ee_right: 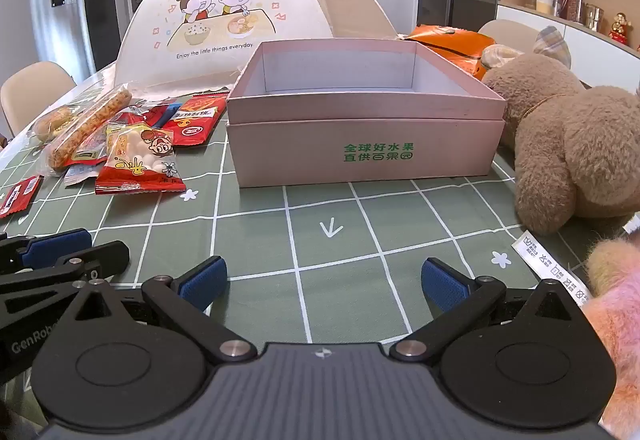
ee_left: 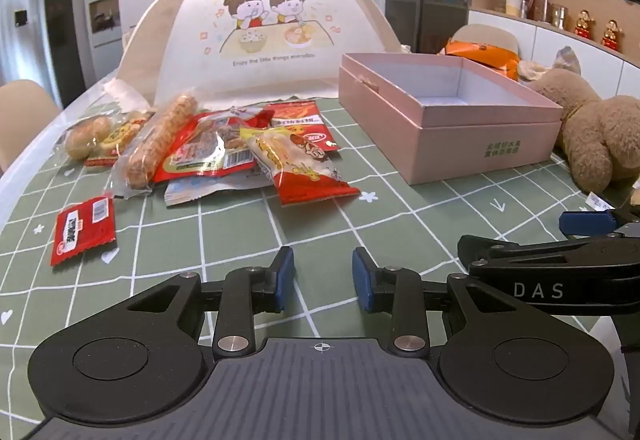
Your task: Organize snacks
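Observation:
Several snack packets [ee_left: 216, 144] lie in a loose pile on the green checked tablecloth, left of an open pink box [ee_left: 480, 136] whose visible inside is empty. One small red packet [ee_left: 82, 230] lies apart, nearer to me on the left. My left gripper [ee_left: 322, 260] hovers over bare cloth short of the pile, open by a narrow gap with nothing between its blue pads. In the right wrist view my right gripper [ee_right: 324, 276] stands wide open over bare cloth in front of the box [ee_right: 360, 156], with the snack pile [ee_right: 136, 160] to its left. Both grippers are side by side.
A white domed food cover [ee_right: 240, 20] stands behind the snacks and box. A brown teddy bear [ee_right: 568, 144] lies right of the box, with a pink plush [ee_right: 616, 312] near my right gripper. An orange bag [ee_right: 452, 40] sits behind the box. Chairs stand around the table.

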Demonstrator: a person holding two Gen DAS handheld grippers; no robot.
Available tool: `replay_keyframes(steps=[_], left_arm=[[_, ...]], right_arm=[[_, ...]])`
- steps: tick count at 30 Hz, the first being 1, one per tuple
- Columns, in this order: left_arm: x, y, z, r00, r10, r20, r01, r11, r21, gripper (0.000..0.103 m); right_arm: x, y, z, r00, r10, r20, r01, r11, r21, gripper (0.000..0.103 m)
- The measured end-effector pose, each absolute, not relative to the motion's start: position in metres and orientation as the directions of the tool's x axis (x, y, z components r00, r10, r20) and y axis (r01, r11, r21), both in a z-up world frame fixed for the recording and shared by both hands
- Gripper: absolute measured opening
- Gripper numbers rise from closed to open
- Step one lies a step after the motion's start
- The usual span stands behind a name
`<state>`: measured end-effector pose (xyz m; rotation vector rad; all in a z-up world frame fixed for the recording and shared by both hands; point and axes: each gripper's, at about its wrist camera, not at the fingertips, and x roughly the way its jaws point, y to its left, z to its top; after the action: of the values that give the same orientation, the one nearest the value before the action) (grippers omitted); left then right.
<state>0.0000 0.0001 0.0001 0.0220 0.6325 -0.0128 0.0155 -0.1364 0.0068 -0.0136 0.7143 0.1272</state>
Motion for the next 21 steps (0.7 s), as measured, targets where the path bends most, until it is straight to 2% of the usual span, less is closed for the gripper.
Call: replay_keyframes(steps=[21], left_arm=[[0.0000, 0.0003, 0.0003, 0.806, -0.010, -0.592, 0.019, 1.000, 0.008, 0.037]], right_arm=[[0.0154, -0.1366, 0.0065, 0.748, 0.113, -0.654, -0.121, 0.992, 0.034, 0.103]])
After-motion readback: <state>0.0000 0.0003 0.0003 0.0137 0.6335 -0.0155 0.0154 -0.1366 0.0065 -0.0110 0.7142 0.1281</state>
